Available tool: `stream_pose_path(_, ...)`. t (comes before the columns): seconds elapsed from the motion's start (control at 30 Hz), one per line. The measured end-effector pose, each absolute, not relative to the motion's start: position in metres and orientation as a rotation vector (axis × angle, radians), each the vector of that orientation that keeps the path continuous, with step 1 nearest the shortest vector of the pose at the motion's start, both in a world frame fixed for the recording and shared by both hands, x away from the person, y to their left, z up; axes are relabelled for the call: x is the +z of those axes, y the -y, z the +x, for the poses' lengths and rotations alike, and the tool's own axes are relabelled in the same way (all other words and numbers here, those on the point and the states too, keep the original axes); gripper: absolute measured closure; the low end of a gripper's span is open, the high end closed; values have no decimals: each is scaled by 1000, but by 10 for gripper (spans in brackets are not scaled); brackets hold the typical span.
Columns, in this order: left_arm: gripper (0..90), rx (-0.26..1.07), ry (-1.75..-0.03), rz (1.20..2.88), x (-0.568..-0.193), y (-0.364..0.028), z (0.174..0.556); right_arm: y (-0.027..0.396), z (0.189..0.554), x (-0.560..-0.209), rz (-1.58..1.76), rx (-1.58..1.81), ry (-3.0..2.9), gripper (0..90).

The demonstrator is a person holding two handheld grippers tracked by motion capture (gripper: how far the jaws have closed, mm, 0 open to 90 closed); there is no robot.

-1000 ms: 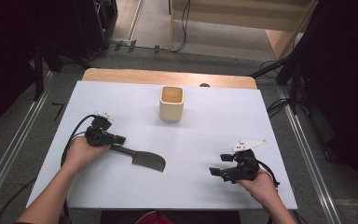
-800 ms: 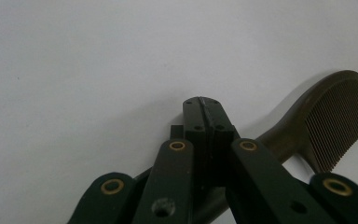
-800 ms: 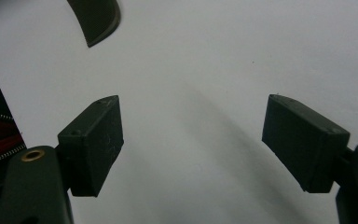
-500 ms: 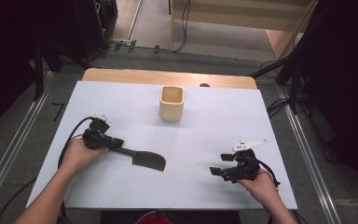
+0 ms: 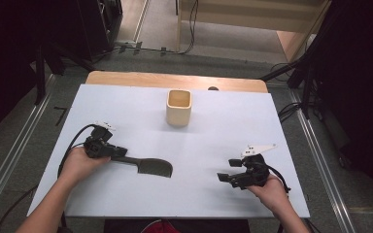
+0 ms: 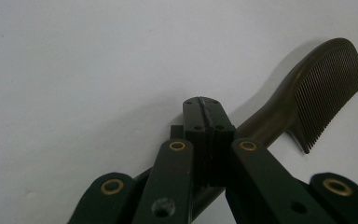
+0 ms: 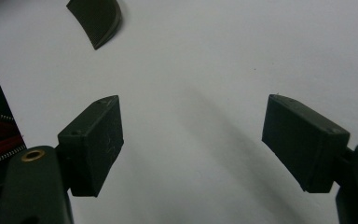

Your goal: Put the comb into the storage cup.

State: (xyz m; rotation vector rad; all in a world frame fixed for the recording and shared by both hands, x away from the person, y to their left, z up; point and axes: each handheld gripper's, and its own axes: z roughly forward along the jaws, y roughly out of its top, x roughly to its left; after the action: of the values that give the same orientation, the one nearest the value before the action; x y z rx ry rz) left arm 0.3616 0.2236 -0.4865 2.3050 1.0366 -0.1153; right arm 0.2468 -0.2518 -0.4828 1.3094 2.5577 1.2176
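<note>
High view has the left claw [image 5: 119, 152] clamped on the handle of the dark comb [image 5: 148, 166], which lies low over the white worktop [image 5: 223, 121], right claw [image 5: 226, 177] apart and idle (nothing between), so keep the comb level and carry it toward the wooden cup [image 5: 179, 107].

Overhead plus two close tongs-mounted views
</note>
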Motion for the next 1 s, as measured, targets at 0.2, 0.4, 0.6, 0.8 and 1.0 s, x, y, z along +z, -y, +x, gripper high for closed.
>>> stream_pose_path(0.2, 900, -111, -1045, 2306, -486, -230, 355, 250, 249, -483, 1295, 1219, -2566, 186)
stream_pose_path(0.4, 900, -113, -1044, 2311, -486, -234, 345, 248, 252, -482, 1285, 1222, -2573, 186)
stream_pose_path(0.6, 900, -119, -1036, 2326, -485, -234, 336, 246, 253, -482, 1282, 1223, -2578, 186)
stream_pose_path(0.8, 900, -130, -1015, 2335, -485, -232, 328, 246, 254, -482, 1278, 1220, -2580, 186)
stream_pose_path(1.0, 900, -137, -1000, 2347, -485, -228, 323, 246, 254, -482, 1280, 1218, -2578, 186)
